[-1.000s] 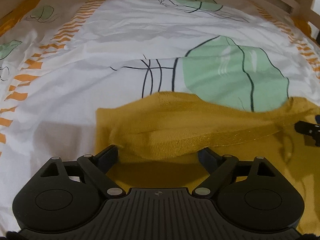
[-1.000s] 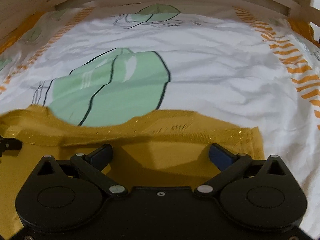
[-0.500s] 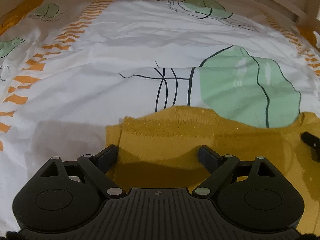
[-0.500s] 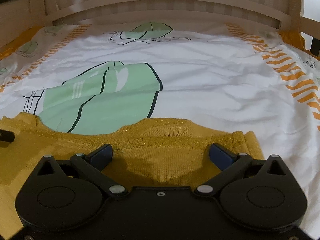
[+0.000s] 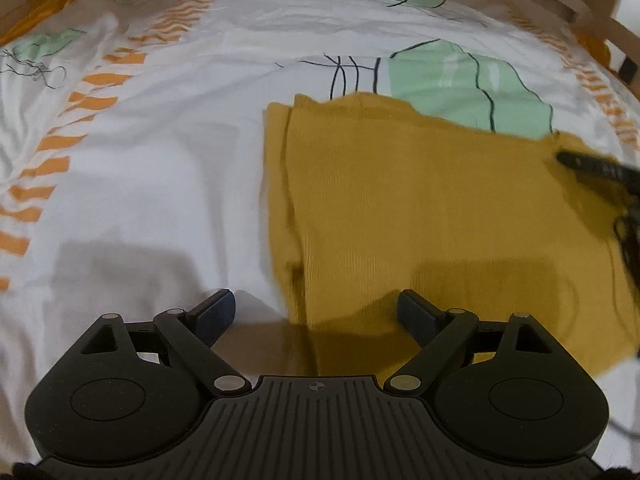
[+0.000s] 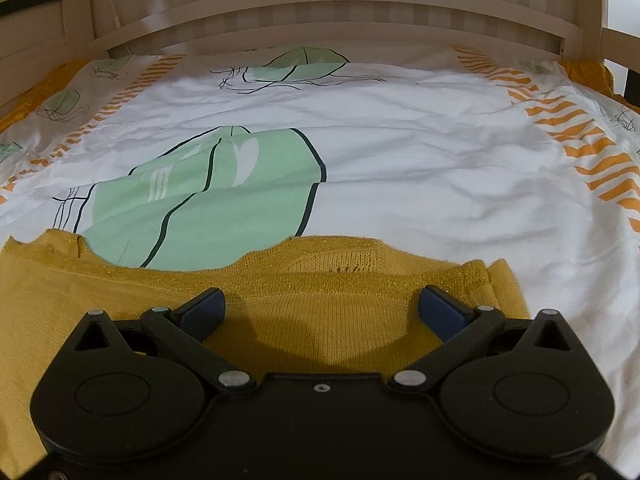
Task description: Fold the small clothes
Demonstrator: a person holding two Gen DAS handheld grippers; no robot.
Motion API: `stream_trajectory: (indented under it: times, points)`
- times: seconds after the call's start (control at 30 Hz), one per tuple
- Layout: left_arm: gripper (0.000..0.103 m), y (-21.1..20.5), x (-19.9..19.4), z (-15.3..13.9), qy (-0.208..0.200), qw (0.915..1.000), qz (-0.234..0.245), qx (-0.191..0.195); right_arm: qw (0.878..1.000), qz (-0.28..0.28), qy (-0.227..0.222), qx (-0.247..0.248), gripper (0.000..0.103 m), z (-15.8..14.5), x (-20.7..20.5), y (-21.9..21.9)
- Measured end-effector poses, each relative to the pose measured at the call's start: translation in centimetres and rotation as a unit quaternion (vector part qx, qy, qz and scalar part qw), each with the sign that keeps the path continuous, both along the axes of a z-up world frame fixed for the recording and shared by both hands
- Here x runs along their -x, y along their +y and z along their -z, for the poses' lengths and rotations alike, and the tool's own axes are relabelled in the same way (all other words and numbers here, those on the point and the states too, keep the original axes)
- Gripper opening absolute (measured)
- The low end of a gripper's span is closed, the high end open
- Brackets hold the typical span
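The mustard-yellow knitted garment [image 5: 420,216] lies flat on the white bed sheet printed with green leaf shapes and orange stripes [image 6: 400,152], close in front of both tools, with a doubled layer running along its left edge in the left wrist view and a glittery band along its far edge in the right wrist view. The main risk from here is a lopsided fold: the left gripper [image 5: 316,316] sits astride that left edge, one finger over bare sheet and the other over knit, so closing there could pinch only the top layer, or catch the sheet along with it and drag the bedding up. The knit is soft and stretchy (I judge it will sag and slide rather than hold a crease), so lifting one side without the other would likely skew it. The right gripper [image 6: 322,308] could likewise snag the open-stitch patch near the neckline if it bites there. Both sets of tongs stand wide open with nothing between the pads; neither holds cloth. The left tool tips steeply down toward the bed, low over the garment's edge; the right one is angled more shallowly, looking out toward the pale wooden headboard [image 6: 320,12], its fingers hovering over the far band near the garment's right corner.
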State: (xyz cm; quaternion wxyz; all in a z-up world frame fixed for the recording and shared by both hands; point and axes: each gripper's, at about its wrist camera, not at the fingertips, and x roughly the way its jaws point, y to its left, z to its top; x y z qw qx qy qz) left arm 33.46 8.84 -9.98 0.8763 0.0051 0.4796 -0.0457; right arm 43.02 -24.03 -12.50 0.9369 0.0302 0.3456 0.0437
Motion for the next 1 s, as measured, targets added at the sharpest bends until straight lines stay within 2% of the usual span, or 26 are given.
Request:
stream_trajectory:
  times: [0.13, 0.23, 0.33, 0.43, 0.57, 0.63, 0.8, 0.87, 0.93, 1.0]
  points:
    - [0.089, 0.5, 0.9, 0.3, -0.005, 1.0000, -0.001, 0.008, 0.999, -0.010, 0.031, 0.031, 0.103, -1.4, -0.1, 0.9]
    - [0.091, 1.1, 0.9, 0.6, -0.008, 0.9996, -0.004, 0.028, 0.999, -0.027, 0.006, 0.023, 0.103, -3.3, 2.2, 2.2]
    - [0.098, 1.2, 1.2, 1.0, -0.020, 0.9989, -0.005, 0.042, 0.996, -0.070, -0.013, 0.052, 0.103, -4.5, 5.3, 5.1]
    - [0.102, 0.5, 1.5, 1.2, -0.027, 0.9991, -0.002, 0.032, 0.990, -0.105, -0.006, 0.094, 0.103, -3.9, 8.0, 7.5]
    - [0.102, 0.5, 1.8, 1.2, -0.031, 0.9987, -0.017, 0.035, 0.984, -0.124, 0.025, 0.128, 0.103, -1.7, 11.1, 8.8]
    - [0.102, 0.7, 1.9, 1.2, -0.034, 0.9984, -0.020, 0.040, 0.986, -0.116, 0.022, 0.117, 0.103, -1.4, 12.6, 8.4]
    - [0.102, 0.8, 2.1, 1.2, -0.039, 0.9981, -0.024, 0.042, 0.985, -0.131, 0.045, 0.101, 0.103, -1.9, 14.4, 7.3]
    - [0.101, 0.7, 2.1, 1.1, -0.035, 0.9986, -0.009, 0.039, 0.987, -0.130, 0.046, 0.087, 0.103, -2.6, 15.1, 6.5]
    - [0.100, 0.7, 2.0, 0.8, -0.027, 0.9987, 0.012, 0.041, 0.990, -0.122, 0.045, 0.051, 0.103, -3.6, 15.6, 5.2]
    - [0.090, 0.9, 2.2, 0.2, -0.028, 0.9979, 0.010, 0.058, 0.993, -0.109, 0.051, 0.005, 0.103, -4.6, 15.6, 3.8]
